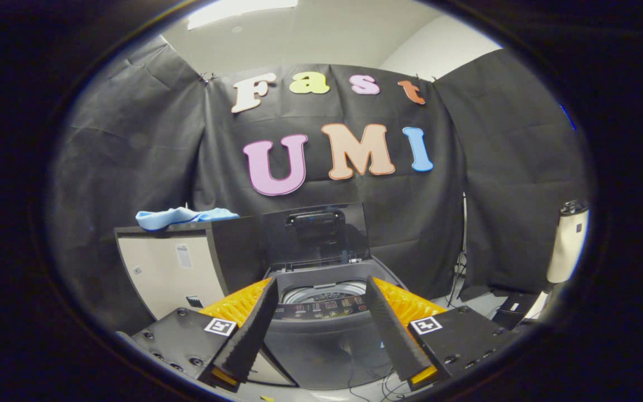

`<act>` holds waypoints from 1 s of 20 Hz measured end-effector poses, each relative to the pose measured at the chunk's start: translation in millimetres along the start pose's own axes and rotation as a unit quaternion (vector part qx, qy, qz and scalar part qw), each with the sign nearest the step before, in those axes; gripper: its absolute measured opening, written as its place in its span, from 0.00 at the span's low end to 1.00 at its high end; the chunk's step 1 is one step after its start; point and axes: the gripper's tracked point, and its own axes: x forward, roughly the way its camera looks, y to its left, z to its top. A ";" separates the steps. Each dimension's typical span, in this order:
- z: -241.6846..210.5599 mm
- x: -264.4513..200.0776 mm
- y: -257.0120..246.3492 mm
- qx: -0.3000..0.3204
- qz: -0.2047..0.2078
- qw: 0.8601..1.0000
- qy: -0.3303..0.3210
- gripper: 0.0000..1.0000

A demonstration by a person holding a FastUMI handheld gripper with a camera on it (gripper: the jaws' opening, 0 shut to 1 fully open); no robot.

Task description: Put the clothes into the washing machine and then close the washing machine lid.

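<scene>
Tongs [321, 304] gape wide and empty before the small grey top-loading washing machine [324, 329], lid [316, 229] raised; light-blue cloth [185, 218] waits on the far-left cabinet [159, 268].

Claw [318, 293] seen from its own camera, looking forward along both fingers. The left finger [252, 329] and right finger [391, 329] stand wide apart, with nothing gripped between them, and converge slightly toward their far tips. Each finger rises from a dark, bolted carriage block at the near end; each block carries a square printed marker on its upper face. A ribbed outer flank backs each finger. The claw is held level, pointing away.
</scene>
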 end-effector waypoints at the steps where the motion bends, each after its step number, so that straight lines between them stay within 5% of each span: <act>1: 2.0 4.9 8.6 0.000 0.007 1.000 0.002 0.97; 10: 81.8 69.5 115.7 -0.018 0.047 0.999 -0.017 0.97; 14: 109.6 104.6 196.3 -0.018 0.116 0.993 0.010 0.98; 18: 135.0 146.1 228.7 -0.096 0.102 0.990 0.022 0.99; 20: 131.6 167.0 266.5 -0.111 0.140 0.983 0.042 0.99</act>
